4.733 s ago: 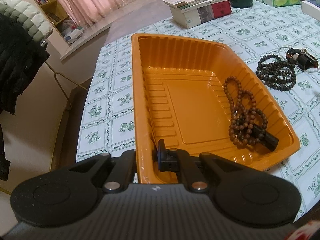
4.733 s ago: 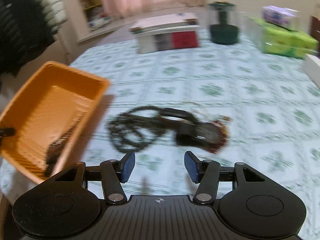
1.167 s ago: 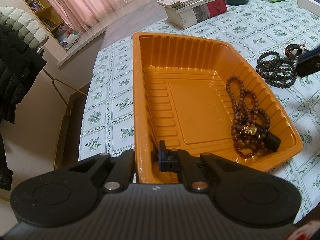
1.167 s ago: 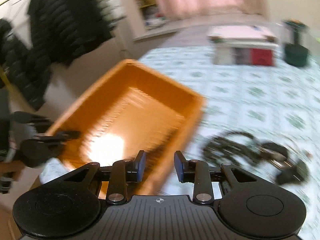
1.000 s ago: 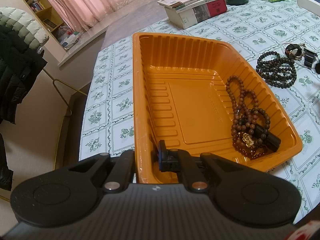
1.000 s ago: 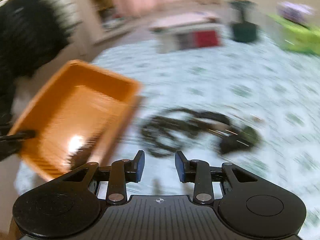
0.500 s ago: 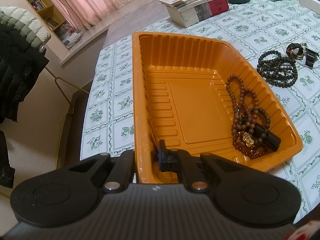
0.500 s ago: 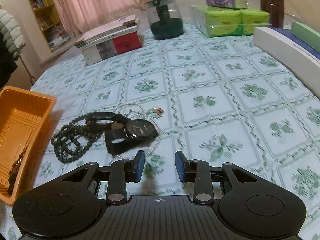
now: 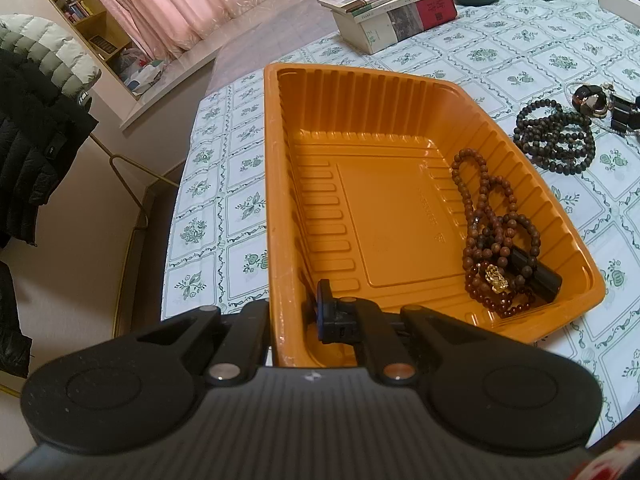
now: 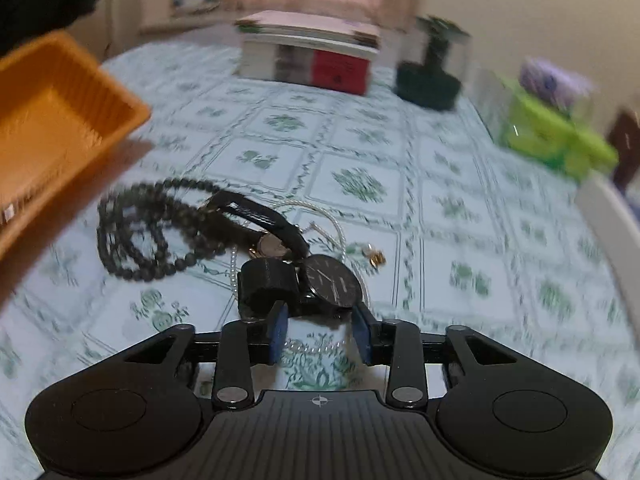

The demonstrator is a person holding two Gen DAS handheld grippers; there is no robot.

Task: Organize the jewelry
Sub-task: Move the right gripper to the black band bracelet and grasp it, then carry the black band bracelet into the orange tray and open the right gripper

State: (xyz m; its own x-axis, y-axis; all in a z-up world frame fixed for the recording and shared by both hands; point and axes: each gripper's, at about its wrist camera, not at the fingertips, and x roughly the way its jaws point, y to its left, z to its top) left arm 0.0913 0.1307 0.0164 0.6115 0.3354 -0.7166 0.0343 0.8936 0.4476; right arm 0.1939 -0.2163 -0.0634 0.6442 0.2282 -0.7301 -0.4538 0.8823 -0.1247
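My left gripper (image 9: 294, 316) is shut on the near wall of the orange tray (image 9: 360, 70). In the tray lie a brown bead string (image 9: 492, 216), a dark red bracelet with a gold charm (image 9: 496, 276) and a black piece (image 9: 536, 272). My right gripper (image 10: 320, 332) hovers low over the tablecloth with its jaws opening; no jewelry is pressed between the pads. Just past its fingertips lies a black watch (image 10: 328, 280), with a second watch (image 10: 272, 240), a dark bead string (image 10: 148, 232), a pearl chain (image 10: 332, 216) and a small gold piece (image 10: 376, 258) around it.
A stack of books (image 10: 308, 52), a dark jar (image 10: 432, 76) and green tissue packs (image 10: 552, 136) stand at the far side of the table. A white box (image 10: 616, 232) lies at the right. A black jacket (image 9: 28, 140) hangs beyond the table's left edge.
My right gripper swung away from the tray to the watches, sank closer to them and widened its jaws. The tray has gained the red bracelet with the gold charm. The left gripper kept still.
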